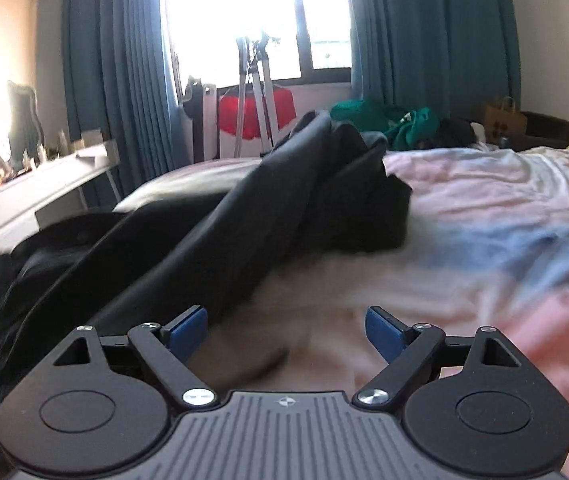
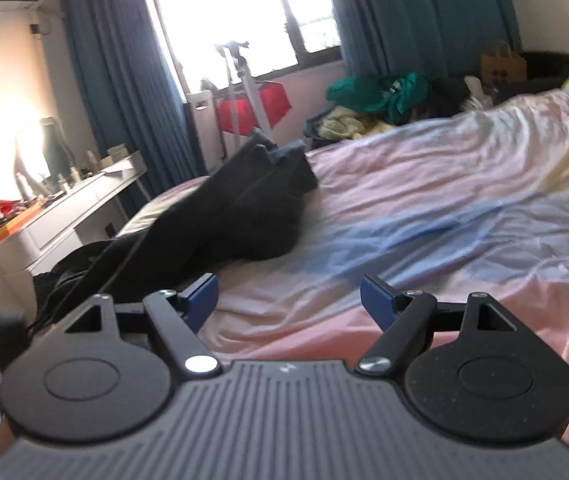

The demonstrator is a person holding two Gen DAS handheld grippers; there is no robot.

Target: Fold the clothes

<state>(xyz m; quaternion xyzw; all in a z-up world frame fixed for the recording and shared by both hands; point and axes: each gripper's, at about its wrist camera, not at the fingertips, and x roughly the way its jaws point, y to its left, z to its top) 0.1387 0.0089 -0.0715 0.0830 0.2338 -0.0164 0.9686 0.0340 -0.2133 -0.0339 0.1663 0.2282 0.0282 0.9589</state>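
- Our left gripper has its jaws spread wide with nothing between them; only bare bedsheet shows in the gap.
- Our right gripper is the same: jaws wide apart, empty, over the pink part of the bed.
- Looking outward from the left jaws, the dark garment begins just beside the left blue pad and runs up and away to the far right, so it lies ahead and to the left of the gap, not inside it.
- From the right jaws, the same dark garment sits further off, ahead and to the left, with a strip of sheet between.
- Its long axis runs on a slant: near end draped off the bed's left edge, far end bunched up in a raised heap towards the window.
- We judge the left hand to be the nearer one, and the nearest cloth it could take is the long fold by its left pad.
- Beyond the garment lies a pile of green clothes, well apart from both grippers.
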